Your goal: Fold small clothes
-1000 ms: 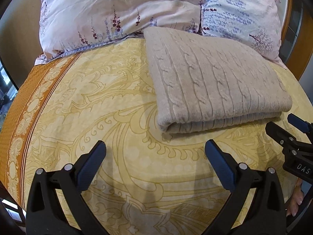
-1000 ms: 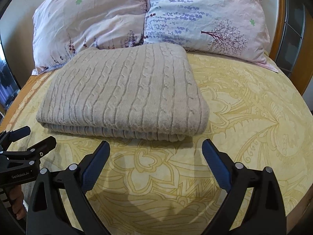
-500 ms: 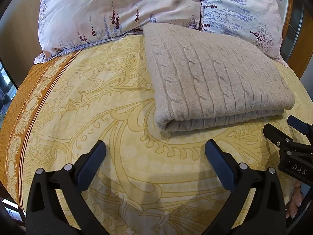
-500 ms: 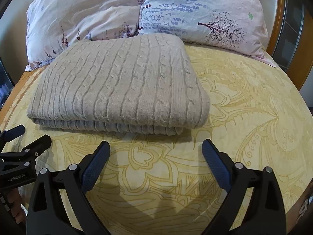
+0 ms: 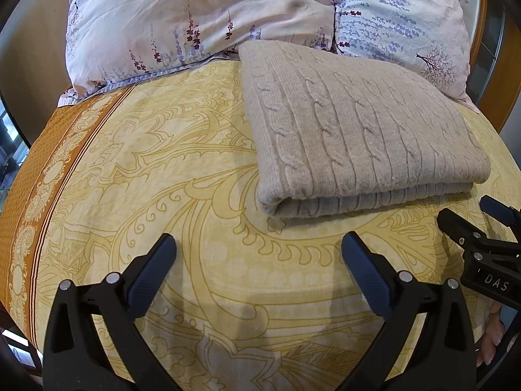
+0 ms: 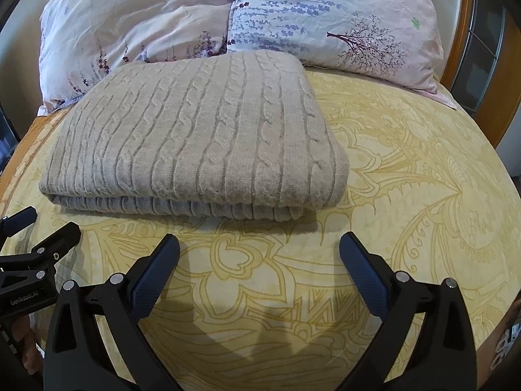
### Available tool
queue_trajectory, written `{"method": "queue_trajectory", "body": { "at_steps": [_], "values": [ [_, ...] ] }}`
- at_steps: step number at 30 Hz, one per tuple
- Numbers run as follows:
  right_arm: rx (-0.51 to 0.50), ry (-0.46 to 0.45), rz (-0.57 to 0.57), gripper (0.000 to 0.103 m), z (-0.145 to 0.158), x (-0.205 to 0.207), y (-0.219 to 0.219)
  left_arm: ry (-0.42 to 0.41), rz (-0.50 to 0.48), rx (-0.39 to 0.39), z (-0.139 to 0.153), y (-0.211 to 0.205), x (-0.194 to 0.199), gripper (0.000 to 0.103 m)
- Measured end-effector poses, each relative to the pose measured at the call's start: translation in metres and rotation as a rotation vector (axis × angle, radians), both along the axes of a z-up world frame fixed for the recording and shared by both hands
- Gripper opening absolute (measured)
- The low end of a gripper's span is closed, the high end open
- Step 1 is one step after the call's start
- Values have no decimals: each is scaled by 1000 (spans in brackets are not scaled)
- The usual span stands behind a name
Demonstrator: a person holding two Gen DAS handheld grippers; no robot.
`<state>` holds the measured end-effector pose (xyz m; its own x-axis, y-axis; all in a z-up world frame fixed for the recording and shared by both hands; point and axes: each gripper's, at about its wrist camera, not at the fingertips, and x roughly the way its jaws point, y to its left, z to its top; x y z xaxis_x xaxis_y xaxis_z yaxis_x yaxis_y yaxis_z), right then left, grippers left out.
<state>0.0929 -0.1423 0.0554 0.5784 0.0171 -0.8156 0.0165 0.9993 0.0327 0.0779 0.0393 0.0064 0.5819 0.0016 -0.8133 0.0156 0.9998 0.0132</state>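
Both grippers idle over bedspread (image 5: 162,169), nothing held. Left gripper (image 5: 259,257): fingers spread wide, empty. Right gripper (image 6: 259,255): same, wide apart, empty; also seen at right edge of left view (partly cropped). Sweater (image 6: 195,140) folded flat, beige cable-knit, lying on bedspread just ahead of both grippers, apart from fingertips. Far edge against or just short of pillows (image 6: 325,16), hard to tell through fisheye. Folded layers stacked, near edge showing two thicknesses. Hand (image 5: 488,342) partly visible at lower right.
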Motion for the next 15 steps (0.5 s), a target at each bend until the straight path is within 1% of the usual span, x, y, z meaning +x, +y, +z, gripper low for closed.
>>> {"method": "queue_trajectory", "body": {
  "at_steps": [15],
  "values": [
    [1,5,-6,102,-1,0,0,2,2,0,0,-1,0,101]
  ]
}}
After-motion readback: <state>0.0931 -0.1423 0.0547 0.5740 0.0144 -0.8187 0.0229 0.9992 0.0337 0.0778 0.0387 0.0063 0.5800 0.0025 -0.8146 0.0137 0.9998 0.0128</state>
